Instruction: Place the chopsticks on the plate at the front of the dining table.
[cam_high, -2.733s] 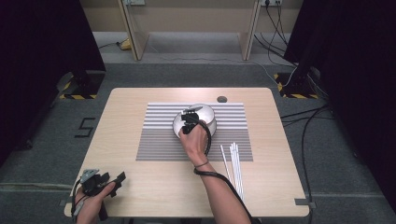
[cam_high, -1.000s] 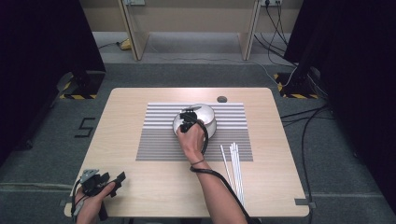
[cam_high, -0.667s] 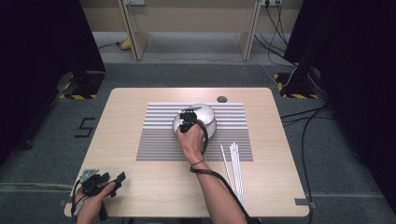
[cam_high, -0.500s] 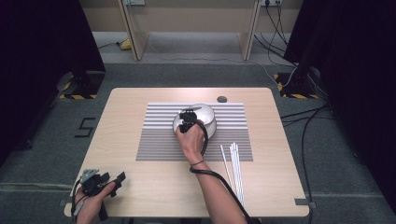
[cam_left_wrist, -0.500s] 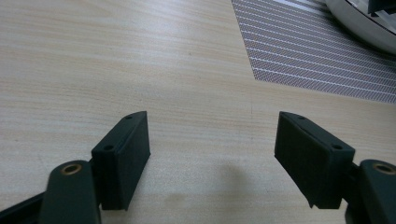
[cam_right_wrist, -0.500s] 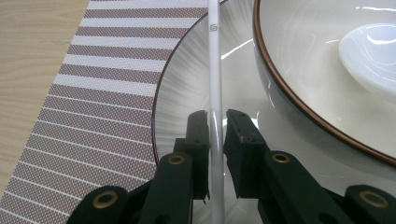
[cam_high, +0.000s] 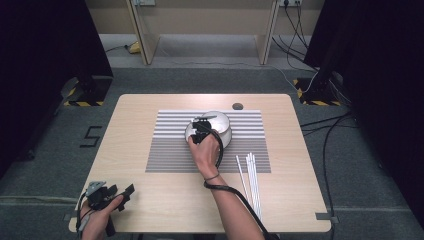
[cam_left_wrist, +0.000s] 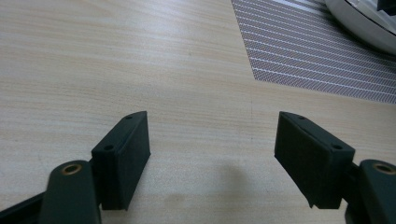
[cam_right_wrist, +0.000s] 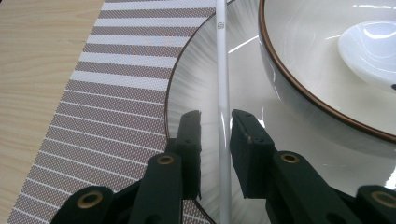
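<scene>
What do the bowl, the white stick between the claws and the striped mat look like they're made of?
The bowl looks like glazed ceramic: glossy white, sharp highlights, a thin brown rim. The white stick seems smooth plastic or coated material, slightly shiny with a tiny printed mark; I can't tell which. The striped mat looks woven, probably vinyl or fabric mesh: a fine grid texture shows in its bands.

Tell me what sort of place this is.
Probably a lab or recording setup staged as a dining spot: a wooden table with a striped placemat, ringed by black curtains, with cables on the floor.
</scene>
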